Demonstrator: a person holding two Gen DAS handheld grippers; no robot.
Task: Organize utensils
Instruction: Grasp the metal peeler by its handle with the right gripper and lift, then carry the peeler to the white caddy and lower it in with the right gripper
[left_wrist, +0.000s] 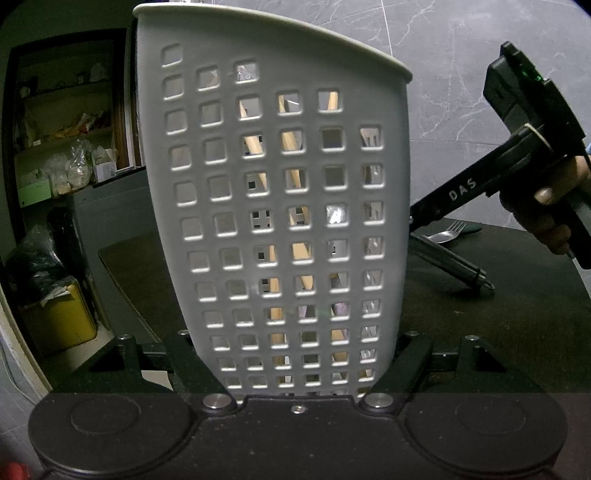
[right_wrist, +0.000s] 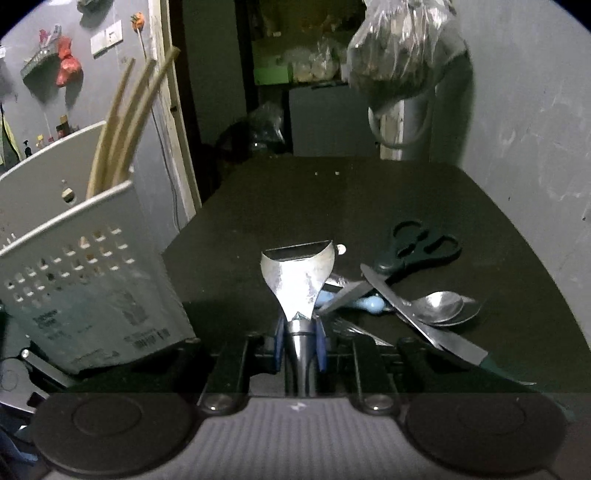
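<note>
The right gripper (right_wrist: 300, 343) is closed on a metal peeler (right_wrist: 297, 280) — its handle is pinched between the blue fingers (right_wrist: 279, 343), blade end pointing away over the middle of the dark table (right_wrist: 332, 199). Scissors (right_wrist: 413, 254), a knife (right_wrist: 424, 321) and spoons (right_wrist: 443, 304) lie piled near the table's right edge. The left gripper (left_wrist: 295, 369) clamps the base of the grey perforated holder (left_wrist: 229, 206) — wooden sticks (right_wrist: 125, 118) stand in it.

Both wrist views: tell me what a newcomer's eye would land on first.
In the left wrist view, the grey perforated utensil holder fills the frame, clamped in the left hand-held gripper, wooden sticks showing through its holes. In the right wrist view, the shiny metal peeler stands out at centre, gripped by the right hand-held gripper, with scissors, knife and spoons piled to its right.
</note>
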